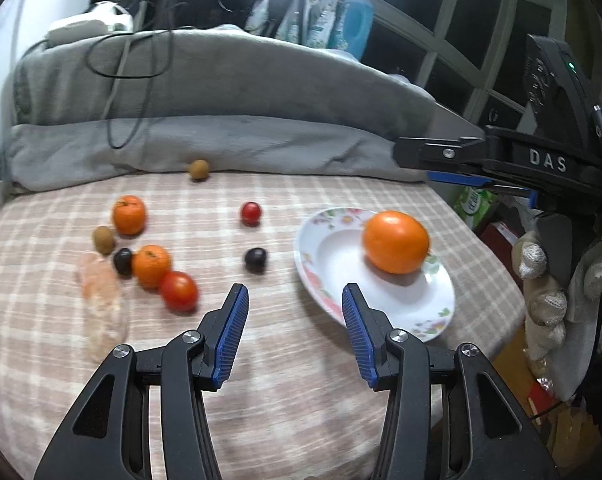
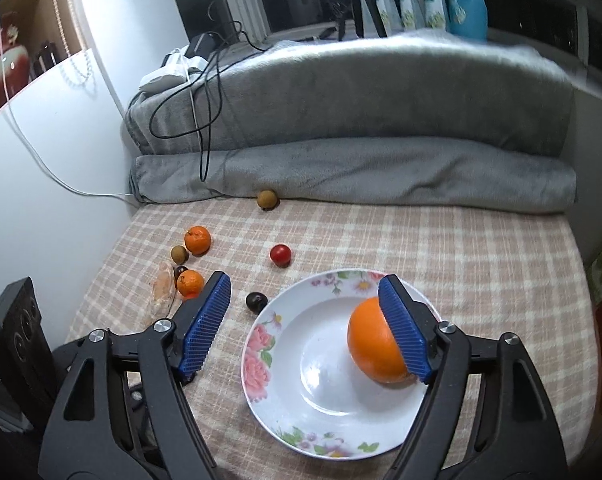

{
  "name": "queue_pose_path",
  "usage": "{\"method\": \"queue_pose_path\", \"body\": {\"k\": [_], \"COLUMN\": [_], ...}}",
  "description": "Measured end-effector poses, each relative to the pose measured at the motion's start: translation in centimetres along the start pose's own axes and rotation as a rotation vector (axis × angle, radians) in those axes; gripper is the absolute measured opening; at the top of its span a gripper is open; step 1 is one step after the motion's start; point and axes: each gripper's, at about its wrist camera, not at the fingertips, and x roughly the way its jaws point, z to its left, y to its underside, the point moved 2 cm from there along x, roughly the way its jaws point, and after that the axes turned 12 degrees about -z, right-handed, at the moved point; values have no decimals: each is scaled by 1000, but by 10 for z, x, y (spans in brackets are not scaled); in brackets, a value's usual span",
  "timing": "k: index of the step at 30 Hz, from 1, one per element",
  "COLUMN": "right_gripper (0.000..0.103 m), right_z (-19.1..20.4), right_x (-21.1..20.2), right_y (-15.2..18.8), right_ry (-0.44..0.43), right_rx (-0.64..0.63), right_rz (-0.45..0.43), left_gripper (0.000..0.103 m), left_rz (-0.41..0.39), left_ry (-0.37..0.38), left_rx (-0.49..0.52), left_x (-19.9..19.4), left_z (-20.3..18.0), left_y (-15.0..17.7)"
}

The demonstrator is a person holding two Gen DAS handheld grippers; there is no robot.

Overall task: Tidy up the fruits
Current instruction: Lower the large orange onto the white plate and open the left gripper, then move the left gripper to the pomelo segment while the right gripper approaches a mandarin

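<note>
So the floral plate [image 2: 261, 344] has one big orange [image 2: 375, 346] sitting in it, off to one side of the bowl part. The right claw [image 2: 305, 320] hangs over it with jaws spread wide, gripping nothing, though one pad overlaps the orange in view. The left claw [image 1: 295, 328] is partly open and empty too. The rest is loose on the checked cloth [image 1: 301, 192]: two tangerines, tomatoes, dark plums, brownish fruits. There's a grey blanket [image 2: 341, 92] behind.

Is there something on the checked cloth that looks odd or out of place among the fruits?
Yes: a crumpled clear plastic wrapper lies beside the left fruit cluster, the only non-fruit there. One small brown round fruit sits alone against the grey blanket.
</note>
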Motion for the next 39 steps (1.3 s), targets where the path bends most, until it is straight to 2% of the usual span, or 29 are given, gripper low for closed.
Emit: {"method": "queue_pose_path", "body": {"k": [10,14,20,35,39], "right_gripper": [80,92,93,93,93], "right_z": [13,21,36,72,79], "right_x": [14,25,42,90,105], "right_y": [-5,-5,-6,4,7], "right_ry": [-25,-45,-56,-138,-170], "right_rx": [-25,-49,-99,-123,-107], "right_rz": [-18,3,31,157,209], "left_gripper": [48,48,49,49,51], "left_rz": [-8,-6,6,67,85], "left_ry": [-118,-164,-218,-245,-242], "left_rx": [-42,-62,-84,-110,-119], "left_x": [-10,-12,-13,-2,2], "left_z": [51,71,94,111,112], "left_y": [1,2,3,12,13]}}
